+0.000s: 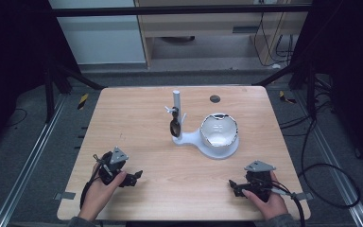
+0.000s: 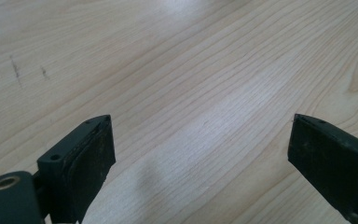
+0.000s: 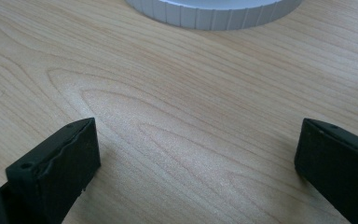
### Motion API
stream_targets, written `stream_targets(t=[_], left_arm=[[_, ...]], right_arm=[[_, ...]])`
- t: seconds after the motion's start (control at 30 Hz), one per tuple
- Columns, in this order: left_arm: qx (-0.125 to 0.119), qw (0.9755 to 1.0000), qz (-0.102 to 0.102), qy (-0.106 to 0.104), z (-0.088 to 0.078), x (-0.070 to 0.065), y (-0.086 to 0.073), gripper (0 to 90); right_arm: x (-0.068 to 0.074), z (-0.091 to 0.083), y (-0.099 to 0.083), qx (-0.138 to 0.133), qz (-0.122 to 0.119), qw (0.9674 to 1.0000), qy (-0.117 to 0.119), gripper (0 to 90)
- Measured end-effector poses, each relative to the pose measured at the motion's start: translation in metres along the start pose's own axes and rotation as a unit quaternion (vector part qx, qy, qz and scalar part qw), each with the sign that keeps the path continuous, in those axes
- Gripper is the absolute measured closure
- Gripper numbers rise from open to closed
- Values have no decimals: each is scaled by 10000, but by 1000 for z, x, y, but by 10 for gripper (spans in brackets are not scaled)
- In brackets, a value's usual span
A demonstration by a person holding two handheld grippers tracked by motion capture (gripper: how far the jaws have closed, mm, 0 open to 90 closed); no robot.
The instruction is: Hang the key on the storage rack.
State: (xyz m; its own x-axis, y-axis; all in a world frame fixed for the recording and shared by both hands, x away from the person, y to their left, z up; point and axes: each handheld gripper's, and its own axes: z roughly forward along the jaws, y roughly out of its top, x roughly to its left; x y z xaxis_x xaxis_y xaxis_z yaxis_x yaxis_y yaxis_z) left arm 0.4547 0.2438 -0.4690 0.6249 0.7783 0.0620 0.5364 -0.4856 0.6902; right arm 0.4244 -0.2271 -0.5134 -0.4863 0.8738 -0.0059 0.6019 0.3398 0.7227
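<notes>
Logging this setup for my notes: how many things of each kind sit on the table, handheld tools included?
White stand with post and round base: 1
Bowl on that base: 1
Dark spoon-like piece hanging on the post: 1
Handheld tools, left claw and right claw, both open: 2
Dark round disc in the tabletop: 1
Total: 6

A black disc (image 1: 214, 99) lies at the wooden table's (image 1: 137, 142) far edge.

White stand (image 1: 189, 138), pale wooden table (image 1: 137, 123)
</notes>
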Motion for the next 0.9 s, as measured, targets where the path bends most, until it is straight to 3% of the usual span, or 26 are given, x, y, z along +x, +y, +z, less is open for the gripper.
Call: stream_targets(t=[0.33, 0.7, 0.9], left_arm=[[92, 9997, -173, 122, 2, 13, -15, 70], [-134, 9977, -547, 366, 5, 32, -30, 72], [-145, 9974, -593, 377, 9, 35, -33, 71]], right_arm=[[0, 0, 0, -2, -2, 10000, -3, 4], [0, 0, 0, -1, -1, 10000, -2, 4], [0, 0, 0, -1, -2, 10000, -3, 4]])
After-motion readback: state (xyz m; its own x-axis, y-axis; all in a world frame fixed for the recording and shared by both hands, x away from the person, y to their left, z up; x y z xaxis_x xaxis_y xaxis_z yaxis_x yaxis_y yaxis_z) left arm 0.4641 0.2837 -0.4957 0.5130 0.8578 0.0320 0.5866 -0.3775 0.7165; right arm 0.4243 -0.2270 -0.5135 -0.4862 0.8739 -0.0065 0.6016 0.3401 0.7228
